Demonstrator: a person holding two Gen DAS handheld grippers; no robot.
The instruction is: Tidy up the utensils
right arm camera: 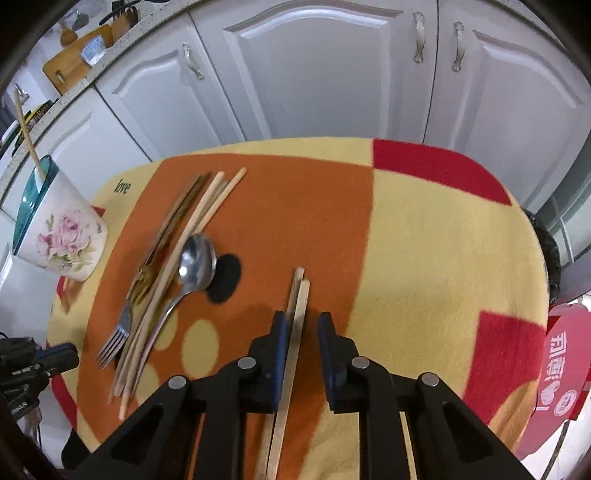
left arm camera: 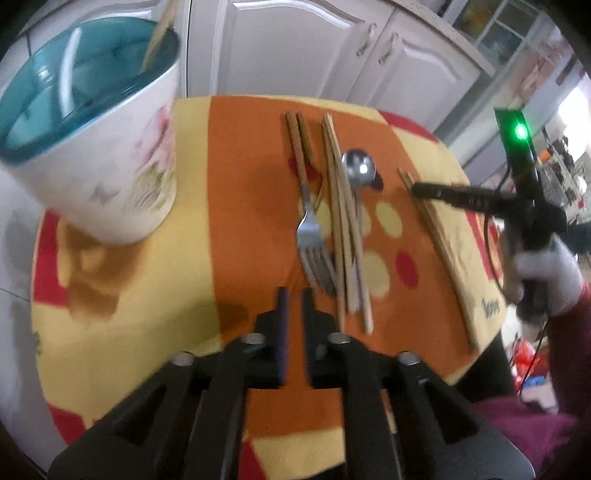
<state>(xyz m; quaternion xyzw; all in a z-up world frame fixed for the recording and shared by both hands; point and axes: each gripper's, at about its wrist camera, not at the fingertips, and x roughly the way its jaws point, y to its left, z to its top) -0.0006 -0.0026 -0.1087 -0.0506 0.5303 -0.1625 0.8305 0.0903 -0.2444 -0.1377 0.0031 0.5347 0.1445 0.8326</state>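
A white floral cup with a teal inside [left arm camera: 92,140] stands at the table's left and holds a wooden chopstick [left arm camera: 159,35]; it also shows in the right wrist view [right arm camera: 61,236]. A fork [left arm camera: 312,240], a spoon [left arm camera: 358,170] and several chopsticks [left arm camera: 343,229] lie in the middle of the cloth. My left gripper [left arm camera: 293,295] hovers empty just before the fork's tines, jaws nearly closed. My right gripper [right arm camera: 301,321] is open, its jaws either side of a pair of light chopsticks [right arm camera: 295,332] lying on the cloth. The right gripper shows in the left wrist view [left arm camera: 421,190].
The table wears an orange, yellow and red cloth [right arm camera: 424,258]. White cabinet doors [right arm camera: 332,74] stand close behind it. A red bag [right arm camera: 561,369] hangs off the right edge. A gloved hand [left arm camera: 546,273] holds the right gripper.
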